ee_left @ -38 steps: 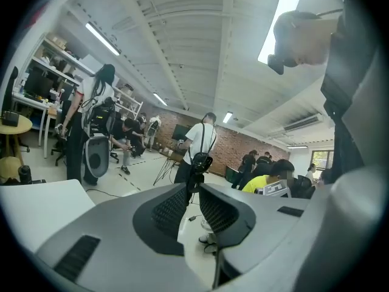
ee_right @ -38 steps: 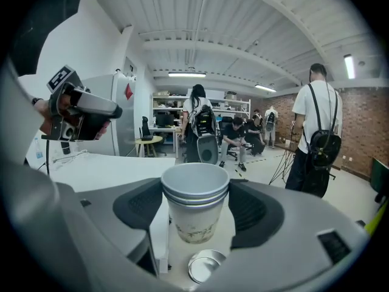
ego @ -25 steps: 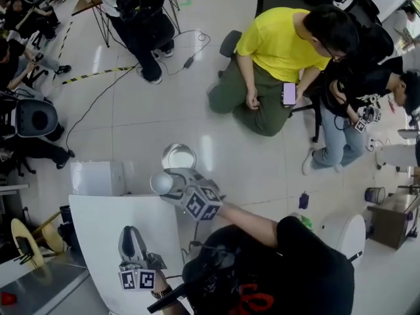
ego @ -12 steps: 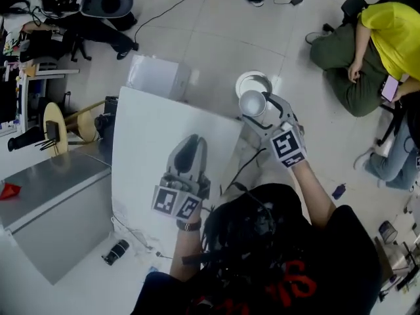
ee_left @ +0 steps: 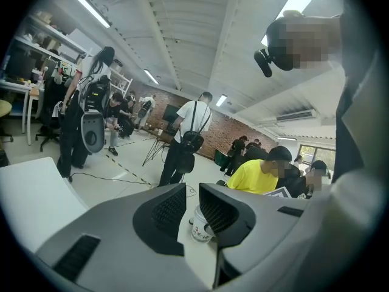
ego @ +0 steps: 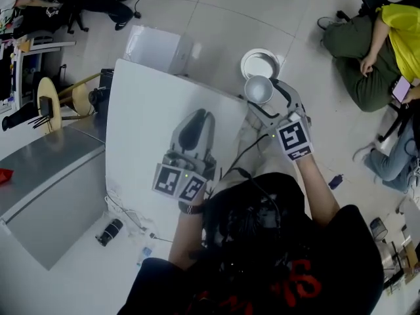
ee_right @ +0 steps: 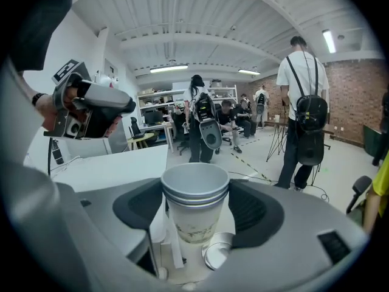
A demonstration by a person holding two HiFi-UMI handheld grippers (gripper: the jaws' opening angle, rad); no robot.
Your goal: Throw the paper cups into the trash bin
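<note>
Far left: grey benches and a round wooden stool [ego: 79, 97], then a white table [ego: 138, 130] with a bare top. Above that top, the left gripper [ego: 197, 118], jaws a slim gap apart with nothing between them, well apart from the cups. Just past the table's right edge, the right gripper [ego: 260, 96], clenched on a nested stack of paper cups [ee_right: 194, 208]: upright, mouth up, long axis vertical, pinched at the sides below the rims. Directly beyond and below, on the tiled floor [ego: 210, 18], the round trash bin [ego: 246, 61], open-topped, its near rim just overlapped by the cups in the head view. Probably calls for a small push forward over the opening, then a release; plainly the right hand's job, being much the nearer. Further right, seated people [ego: 367, 38] in a busy workshop, well apart from the bin.
</note>
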